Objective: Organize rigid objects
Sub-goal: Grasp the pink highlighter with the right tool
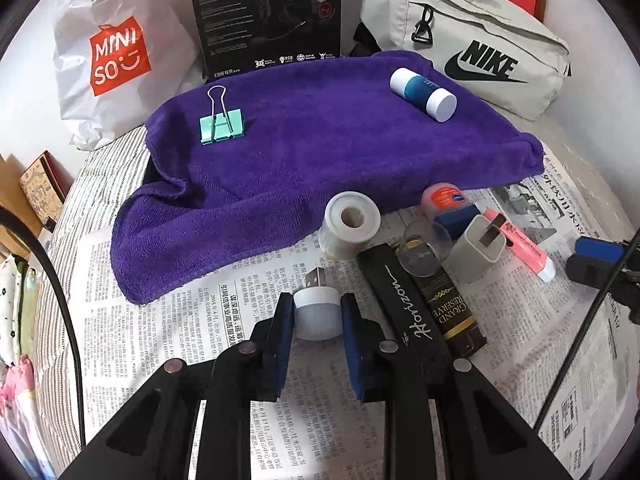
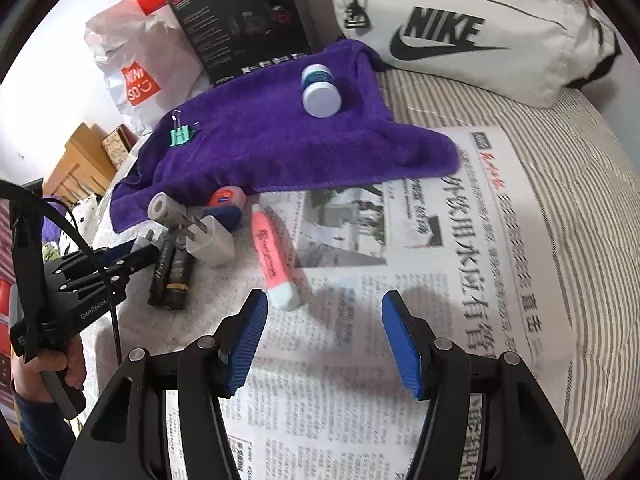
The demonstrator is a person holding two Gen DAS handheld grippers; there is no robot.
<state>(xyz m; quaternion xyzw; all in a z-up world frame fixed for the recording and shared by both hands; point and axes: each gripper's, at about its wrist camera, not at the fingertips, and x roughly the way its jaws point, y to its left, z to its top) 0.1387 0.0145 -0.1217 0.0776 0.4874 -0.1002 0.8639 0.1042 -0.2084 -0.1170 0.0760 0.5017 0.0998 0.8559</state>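
Note:
My left gripper (image 1: 317, 314) is shut on a small white USB plug-in piece (image 1: 318, 316), whose metal plug points away over the newspaper (image 1: 200, 340). Just right of it lie a black "Horizon" case (image 1: 404, 300) and a brown "Grand Reserve" bar (image 1: 448, 312). Behind them stand a tape roll (image 1: 352, 224), a white charger plug (image 1: 480, 248), an orange-lidded pot (image 1: 444, 198) and a pink highlighter (image 2: 272, 256). A mint binder clip (image 1: 221, 124) and a blue-and-white bottle (image 1: 424, 94) rest on the purple towel (image 1: 320, 152). My right gripper (image 2: 325, 300) is open above bare newspaper, with the highlighter's white end near its left finger.
At the back stand a white Nike bag (image 1: 480, 48), a black headset box (image 1: 268, 16) and a white Miniso bag (image 1: 116, 56). Striped bedding (image 2: 580, 200) lies beneath the newspaper. A hand (image 2: 60, 364) holds the left gripper's handle at the left.

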